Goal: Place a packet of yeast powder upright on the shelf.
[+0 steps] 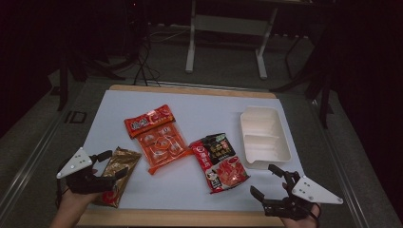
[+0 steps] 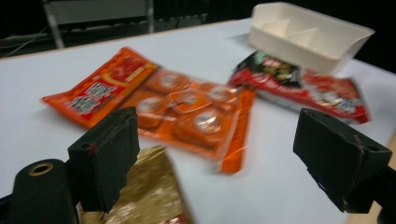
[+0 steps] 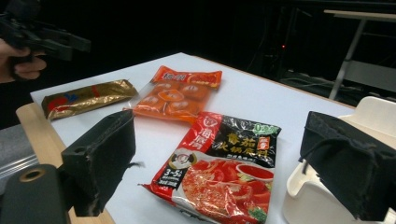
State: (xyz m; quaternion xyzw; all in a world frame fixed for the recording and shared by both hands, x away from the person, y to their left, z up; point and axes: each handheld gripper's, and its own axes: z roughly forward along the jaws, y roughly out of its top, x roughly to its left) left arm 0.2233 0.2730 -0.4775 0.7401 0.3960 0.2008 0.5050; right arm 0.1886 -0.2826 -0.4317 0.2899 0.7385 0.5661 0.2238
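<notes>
A gold foil packet [image 1: 118, 173] lies at the near left of the white sheet. My left gripper [image 1: 115, 163] hovers over its upper end, jaws open. In the left gripper view the gold packet [image 2: 149, 196] lies below the left jaw, untouched, and the gripper [image 2: 217, 126] is wide apart. An orange snack packet [image 1: 157, 135] lies mid-table and a red-and-black soup packet [image 1: 219, 161] to its right. My right gripper [image 1: 263, 179] stands open at the near right, with nothing in it. It [image 3: 219, 130] faces the soup packet [image 3: 224, 163].
A white divided tray [image 1: 263, 135] sits empty at the right of the sheet, close to the right gripper's right jaw [image 3: 317, 200]. The wooden table edge [image 1: 180, 218] runs along the front. A white table frame [image 1: 225, 28] and cables stand on the floor behind.
</notes>
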